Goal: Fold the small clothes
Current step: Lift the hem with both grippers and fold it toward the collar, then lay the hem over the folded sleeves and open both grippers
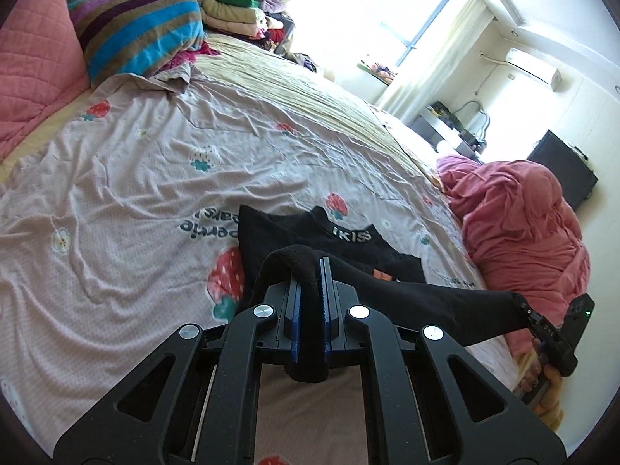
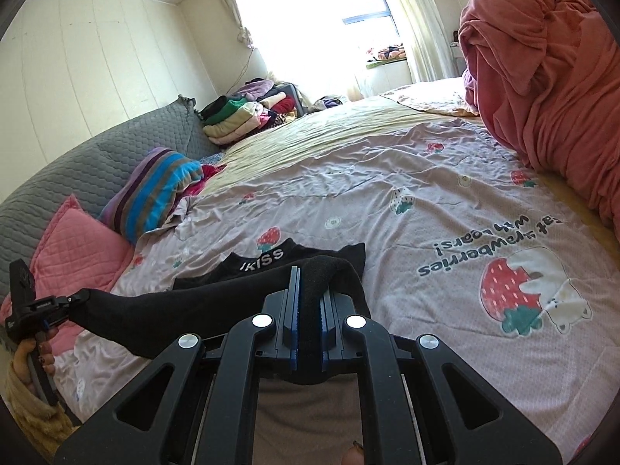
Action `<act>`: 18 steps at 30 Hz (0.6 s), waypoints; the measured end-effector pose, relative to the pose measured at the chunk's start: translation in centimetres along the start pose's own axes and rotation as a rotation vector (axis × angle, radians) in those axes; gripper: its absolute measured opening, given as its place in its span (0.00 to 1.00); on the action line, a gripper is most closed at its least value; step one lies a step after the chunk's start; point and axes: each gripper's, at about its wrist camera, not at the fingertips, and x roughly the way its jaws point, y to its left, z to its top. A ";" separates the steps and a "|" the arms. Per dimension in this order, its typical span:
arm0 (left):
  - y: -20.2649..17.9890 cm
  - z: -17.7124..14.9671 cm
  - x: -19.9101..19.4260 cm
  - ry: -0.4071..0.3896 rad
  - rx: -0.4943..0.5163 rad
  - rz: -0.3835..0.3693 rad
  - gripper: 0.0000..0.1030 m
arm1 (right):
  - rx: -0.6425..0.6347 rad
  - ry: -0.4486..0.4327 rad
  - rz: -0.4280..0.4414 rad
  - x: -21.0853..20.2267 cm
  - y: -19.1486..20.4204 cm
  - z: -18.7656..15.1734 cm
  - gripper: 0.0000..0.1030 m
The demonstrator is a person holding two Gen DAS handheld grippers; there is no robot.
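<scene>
A black sock (image 1: 407, 294) hangs stretched above black "IKISS" underwear (image 2: 271, 267), apparently flat on the bedsheet.

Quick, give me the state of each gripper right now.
Left gripper: shut on one end of the black sock.
Right gripper: shut on the other end of the black sock.

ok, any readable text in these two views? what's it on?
"IKISS": black garment on the sheet, upside down in the left view.
"eat strawberries with bears!": sheet, upside down, letters partly creased.
Small marks on the left gripper and right gripper bodies: too small to read.
Orange tag on the garment: illegible.
</scene>
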 end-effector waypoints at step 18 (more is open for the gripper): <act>0.4 0.9 4.5 -0.043 0.035 0.146 0.03 | 0.035 0.040 -0.009 5.4 -1.1 1.4 0.08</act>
